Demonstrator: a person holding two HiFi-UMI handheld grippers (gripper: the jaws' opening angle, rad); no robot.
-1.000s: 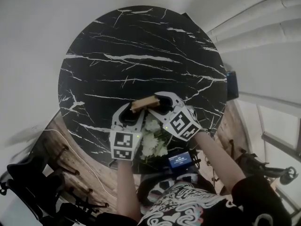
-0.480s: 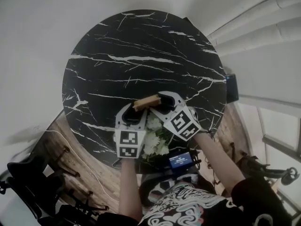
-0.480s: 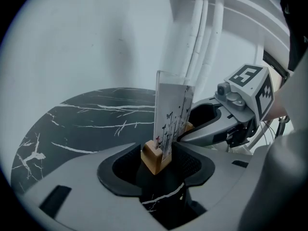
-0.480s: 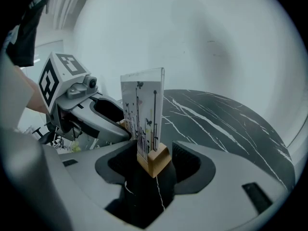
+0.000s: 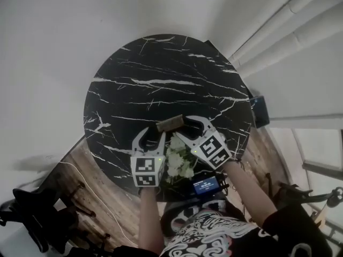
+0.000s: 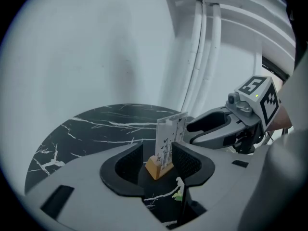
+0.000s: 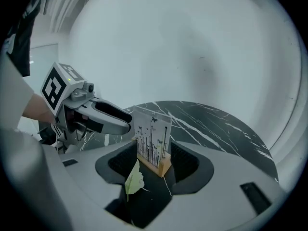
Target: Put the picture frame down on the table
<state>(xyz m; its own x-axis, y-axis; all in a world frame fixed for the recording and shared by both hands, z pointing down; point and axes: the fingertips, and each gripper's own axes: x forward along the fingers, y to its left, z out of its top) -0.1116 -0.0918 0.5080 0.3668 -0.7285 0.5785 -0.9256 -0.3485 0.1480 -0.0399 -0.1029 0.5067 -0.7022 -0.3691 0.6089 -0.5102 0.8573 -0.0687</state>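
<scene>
Clearly we had left tongs (image 6: 159, 162), just opening, and right tongs (image 7: 154, 163) wide around the picture frame (image 7: 153, 136); we judged it light, brittle, best edge-gripped.

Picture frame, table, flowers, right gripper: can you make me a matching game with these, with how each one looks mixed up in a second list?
Things:
1. picture frame
2. table
3. flowers
4. right gripper

How it looks:
A. white, by the table's near edge
B. jaws apart
C. upright on a wooden base
D. round, black with white veins

Pairs: 1-C, 2-D, 3-A, 4-B.
</scene>
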